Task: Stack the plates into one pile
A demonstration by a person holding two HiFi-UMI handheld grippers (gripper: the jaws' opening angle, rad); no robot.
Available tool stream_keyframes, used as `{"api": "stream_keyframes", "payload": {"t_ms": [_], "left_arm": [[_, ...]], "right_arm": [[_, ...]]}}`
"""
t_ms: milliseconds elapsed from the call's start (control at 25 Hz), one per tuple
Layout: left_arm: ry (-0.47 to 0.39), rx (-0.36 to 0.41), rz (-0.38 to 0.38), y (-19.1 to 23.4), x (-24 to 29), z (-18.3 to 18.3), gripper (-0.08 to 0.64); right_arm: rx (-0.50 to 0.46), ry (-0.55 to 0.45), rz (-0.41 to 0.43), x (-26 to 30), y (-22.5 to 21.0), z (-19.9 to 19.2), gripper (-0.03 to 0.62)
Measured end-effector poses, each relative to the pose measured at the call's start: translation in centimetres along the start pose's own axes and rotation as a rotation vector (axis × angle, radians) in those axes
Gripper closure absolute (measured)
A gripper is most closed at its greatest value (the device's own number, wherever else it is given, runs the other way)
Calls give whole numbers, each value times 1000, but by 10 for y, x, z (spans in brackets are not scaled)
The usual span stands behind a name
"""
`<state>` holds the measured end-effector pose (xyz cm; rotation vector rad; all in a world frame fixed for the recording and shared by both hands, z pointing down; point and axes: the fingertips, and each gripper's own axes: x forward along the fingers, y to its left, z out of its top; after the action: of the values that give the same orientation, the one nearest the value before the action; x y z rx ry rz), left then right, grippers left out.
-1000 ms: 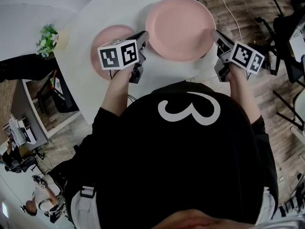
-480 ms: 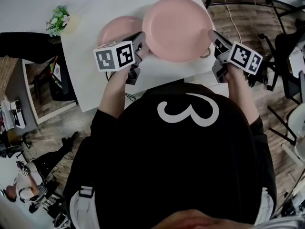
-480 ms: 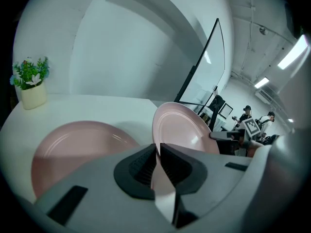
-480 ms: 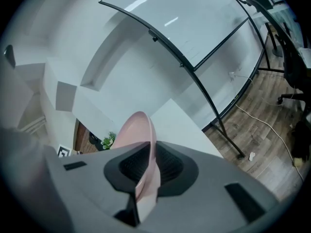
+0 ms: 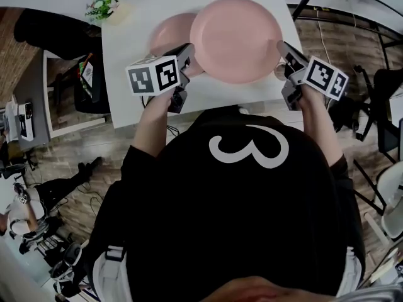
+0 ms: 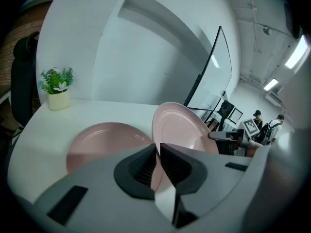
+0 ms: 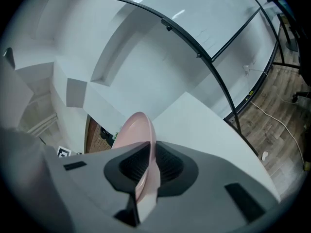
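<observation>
Jaws pinched narrow on opposite rims, the left gripper (image 5: 187, 50) and right gripper (image 5: 281, 48) are holding the raised plate (image 5: 236, 38) partly over the resting plate (image 5: 167, 36) on the table (image 5: 138, 17); centring it, then lowering it level, is likely needed next.

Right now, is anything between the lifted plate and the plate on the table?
Nothing visible does. The left gripper and right gripper clamp the lifted plate beside the bare plate on the table; the plant stands at the corner.

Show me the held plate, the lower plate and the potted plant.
held plate (image 5: 236, 38): head view, centre.
lower plate (image 6: 104, 142): left gripper view, centre.
potted plant (image 6: 57, 79): left gripper view, leaves.
</observation>
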<state>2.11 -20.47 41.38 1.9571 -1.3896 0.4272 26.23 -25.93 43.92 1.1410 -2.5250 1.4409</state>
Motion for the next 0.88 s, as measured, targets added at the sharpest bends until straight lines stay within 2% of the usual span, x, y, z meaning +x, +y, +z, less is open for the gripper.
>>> {"api": "stream_keyframes", "payload": {"t_ms": [320,600,880], "left_arm": [[-33,-45,40,24,-31,-2,520],[-49,-64,44,45,-43,0,520],[-45,-88,55,95,-60,11,520]], "right_arm": [[-26,50,37,24,29,-11,541],[-42,73,38,43,46,-15,541],[-45,104,36,87,78,-25,541]]}}
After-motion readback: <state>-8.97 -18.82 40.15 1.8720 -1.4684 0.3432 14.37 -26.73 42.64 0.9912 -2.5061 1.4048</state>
